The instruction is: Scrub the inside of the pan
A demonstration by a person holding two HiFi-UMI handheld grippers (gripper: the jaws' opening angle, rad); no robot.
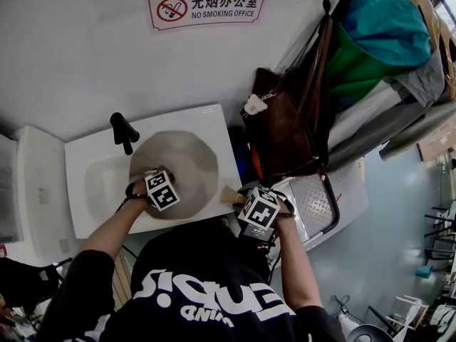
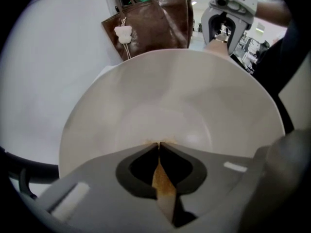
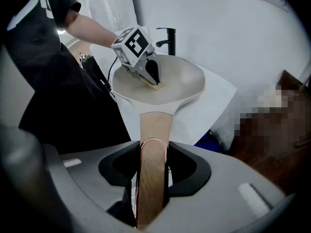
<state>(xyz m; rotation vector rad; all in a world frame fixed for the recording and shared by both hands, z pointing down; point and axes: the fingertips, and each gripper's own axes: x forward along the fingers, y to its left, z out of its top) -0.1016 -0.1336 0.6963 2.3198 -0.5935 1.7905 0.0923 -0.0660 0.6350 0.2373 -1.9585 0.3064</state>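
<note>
L tool (image 2: 159, 145) clenched on thin yellow-brown scrub pad (image 2: 163, 186), tip down inside pan (image 2: 204, 91). R tool (image 3: 153, 149) clenched on pan's wooden handle (image 3: 155, 125). Pan sat centre-left in head view, over white sink (image 1: 80, 159), just below black tap (image 1: 122, 130). Brown bag (image 1: 285, 120) at upper right.

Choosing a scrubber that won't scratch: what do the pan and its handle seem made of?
Pan: smooth, pale cream, softly glossy surface, possibly a ceramic or enamel coating. Handle: wood, judging by light tan grain, with a thin coppery metal edge.
</note>
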